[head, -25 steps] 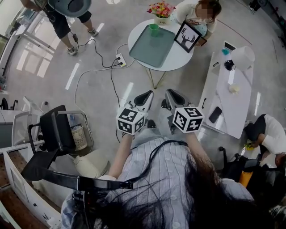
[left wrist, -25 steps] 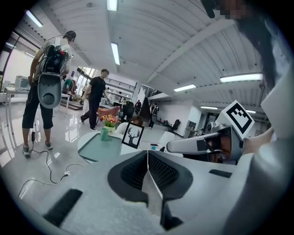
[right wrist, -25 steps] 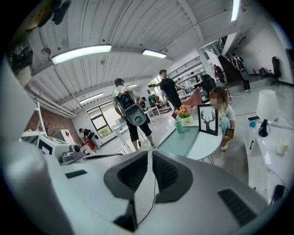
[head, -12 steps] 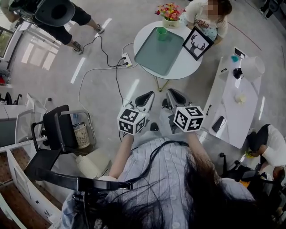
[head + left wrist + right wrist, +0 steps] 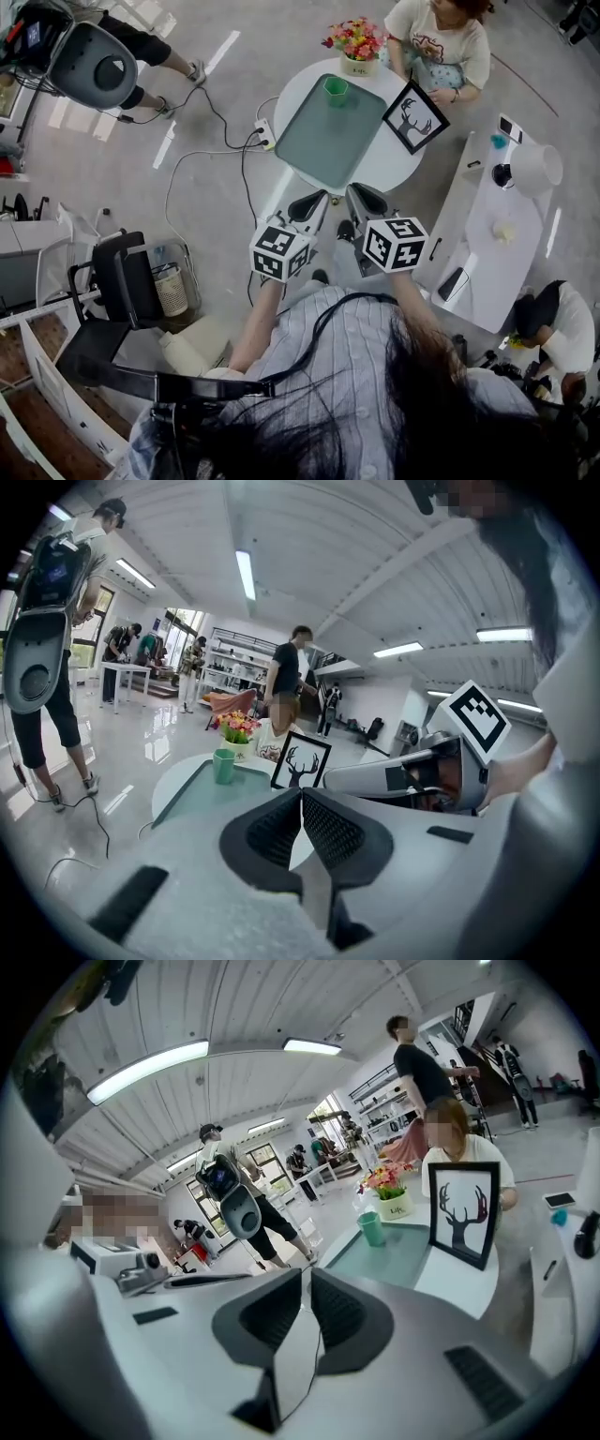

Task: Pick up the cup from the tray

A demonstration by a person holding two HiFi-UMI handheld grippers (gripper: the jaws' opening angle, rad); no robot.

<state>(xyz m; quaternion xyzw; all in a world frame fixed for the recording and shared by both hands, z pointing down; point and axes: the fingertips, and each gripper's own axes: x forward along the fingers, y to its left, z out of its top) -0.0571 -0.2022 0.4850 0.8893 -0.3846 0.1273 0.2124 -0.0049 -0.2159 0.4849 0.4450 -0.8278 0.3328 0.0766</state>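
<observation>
A green cup (image 5: 336, 88) stands upright at the far end of a grey-green tray (image 5: 333, 136) on a round white table (image 5: 389, 161). The cup (image 5: 223, 765) shows in the left gripper view, and the cup (image 5: 371, 1227) in the right gripper view. My left gripper (image 5: 312, 200) and right gripper (image 5: 361, 197) hang side by side in the air short of the table's near edge. Both are shut, pads together, with nothing between them. The tray (image 5: 398, 1255) lies ahead of the right jaws.
On the table also stand a framed deer picture (image 5: 413, 115) and a flower pot (image 5: 356, 49). A person (image 5: 441, 47) sits behind the table. A cable and power strip (image 5: 262, 135) lie on the floor at left. A long white table (image 5: 487, 234) stands right, a black chair (image 5: 117, 281) left.
The round table with the tray and cup has come closer to both grippers in the head view. Both grippers stayed shut and side by side.
</observation>
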